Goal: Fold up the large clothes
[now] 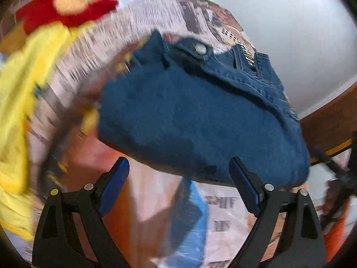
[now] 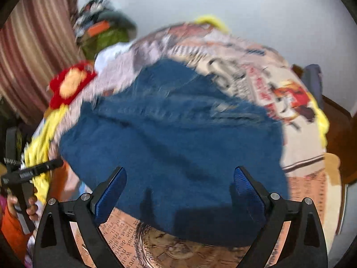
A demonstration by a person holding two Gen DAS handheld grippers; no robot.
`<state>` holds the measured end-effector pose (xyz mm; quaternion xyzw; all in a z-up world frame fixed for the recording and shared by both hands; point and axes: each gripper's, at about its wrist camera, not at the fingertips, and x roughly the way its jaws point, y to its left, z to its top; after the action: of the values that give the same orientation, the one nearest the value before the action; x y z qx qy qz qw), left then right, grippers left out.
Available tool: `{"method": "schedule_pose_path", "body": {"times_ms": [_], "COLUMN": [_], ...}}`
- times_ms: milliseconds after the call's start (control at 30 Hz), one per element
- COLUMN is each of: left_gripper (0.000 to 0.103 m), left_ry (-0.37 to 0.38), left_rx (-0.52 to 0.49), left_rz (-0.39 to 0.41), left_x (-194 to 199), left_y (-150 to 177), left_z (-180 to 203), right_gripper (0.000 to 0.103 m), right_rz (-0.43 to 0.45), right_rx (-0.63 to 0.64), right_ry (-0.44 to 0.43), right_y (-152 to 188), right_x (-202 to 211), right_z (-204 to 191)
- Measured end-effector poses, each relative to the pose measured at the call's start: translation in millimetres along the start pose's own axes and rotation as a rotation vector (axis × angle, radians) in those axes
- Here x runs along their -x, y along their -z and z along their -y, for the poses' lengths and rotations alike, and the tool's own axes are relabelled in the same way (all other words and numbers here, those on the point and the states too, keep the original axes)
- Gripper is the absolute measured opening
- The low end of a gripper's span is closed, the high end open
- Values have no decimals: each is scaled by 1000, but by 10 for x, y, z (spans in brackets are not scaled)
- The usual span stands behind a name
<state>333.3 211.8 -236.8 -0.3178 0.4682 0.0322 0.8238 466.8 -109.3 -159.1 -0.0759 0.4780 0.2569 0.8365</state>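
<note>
**Both tongs wide, folded denim on the printed sheet**

I had the left gripper [image 1: 179,181] spread wide, its blue pads standing apart with nothing between them. Just beyond its tips lay the folded denim garment [image 1: 196,120], a thick blue bundle with a metal snap button [image 1: 200,48] showing on its far side. The bundle rested on a newspaper-print sheet [image 1: 138,17] that covered the surface under it. To the far left I saw a red and yellow plush toy [image 1: 64,6], blurred, lying on the same sheet.

My right gripper [image 2: 179,189] was also wide apart, and it clasped nothing; the near edge of the denim [image 2: 174,138] sat between and just past its pads without either pad pressing on it. In the right wrist view the garment filled the middle, lying flat on the sheet [image 2: 296,147], with the plush toy [image 2: 69,82] at its far left. At the near left edge of that view a hand [image 2: 31,207] in an orange sleeve [image 2: 13,230] held the other gripper's handle. A striped curtain [image 2: 33,51] hung at the far left.
</note>
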Motion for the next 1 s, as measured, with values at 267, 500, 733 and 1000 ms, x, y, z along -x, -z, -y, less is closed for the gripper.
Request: {"method": "schedule_pose_path", "body": {"times_ms": [267, 500, 733, 1000], "left_gripper": [91, 91, 66, 35], "left_ry": [122, 236, 63, -66], "left_rx": [41, 215, 225, 157], "left_rz": [-69, -46, 77, 206], "left_x": [-331, -583, -638, -307], "left_y": [-25, -145, -374, -571], "left_z": [116, -106, -42, 224], "right_gripper": [100, 103, 103, 103], "right_rz": [-92, -89, -100, -129], "right_rx": [67, 74, 78, 23], "right_ry": [9, -5, 0, -27], "right_y": [203, 185, 175, 115], "right_x": [-518, -546, -537, -300], "right_z": [-97, -97, -124, -86]}}
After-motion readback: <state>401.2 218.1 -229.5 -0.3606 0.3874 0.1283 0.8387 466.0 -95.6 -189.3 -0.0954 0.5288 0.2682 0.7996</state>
